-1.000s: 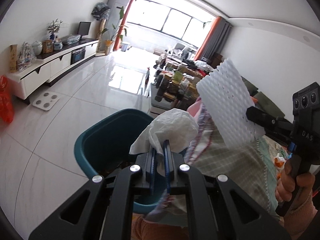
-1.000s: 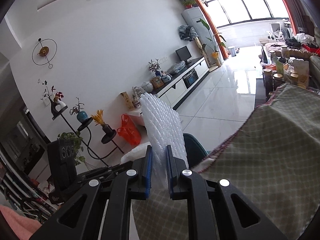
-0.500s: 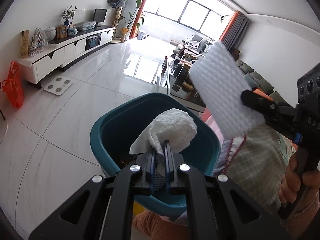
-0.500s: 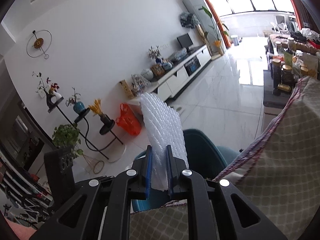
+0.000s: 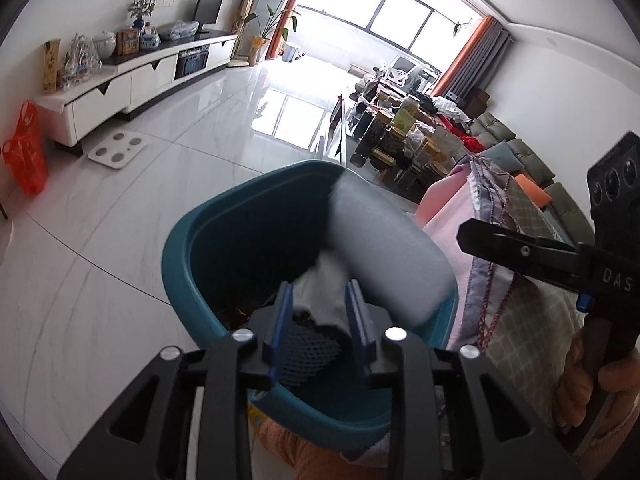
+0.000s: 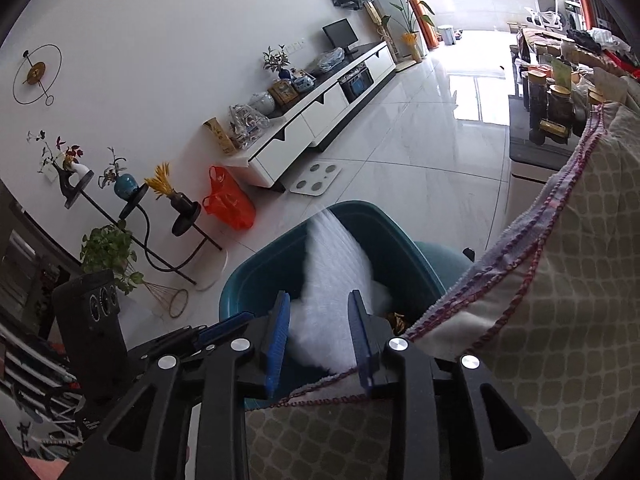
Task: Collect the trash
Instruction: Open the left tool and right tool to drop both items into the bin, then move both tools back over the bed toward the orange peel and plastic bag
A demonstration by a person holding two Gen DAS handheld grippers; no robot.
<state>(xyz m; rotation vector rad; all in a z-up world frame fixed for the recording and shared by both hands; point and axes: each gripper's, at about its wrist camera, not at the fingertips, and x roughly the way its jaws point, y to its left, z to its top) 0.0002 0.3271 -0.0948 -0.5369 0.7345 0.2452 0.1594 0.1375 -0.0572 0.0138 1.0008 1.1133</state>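
Both pieces of rubbish are going into the bin at once, so this is the drop itself. The left gripper hangs over the near rim of the teal bin, its jaws opening, and the crumpled tissue sits loose between the blue pads, already slipping down towards the dark netting and brown scraps at the bottom. The right gripper comes in over the edge of the cloth-covered table, its jaws opening too. The white foam sheet stands on end in the bin, blurred as it falls, with its lower end between the pads but seemingly no longer pinched. In the left view the same sheet leans against the far right wall of the bin.

I'd say the release is nearly done. What comes next asks for little: let both pieces fall clear, spread the jaws enough that nothing clings, then lift both grippers up and back from the rim. The foam sheet is tall and light, so it may lodge across the bin rather than settle.
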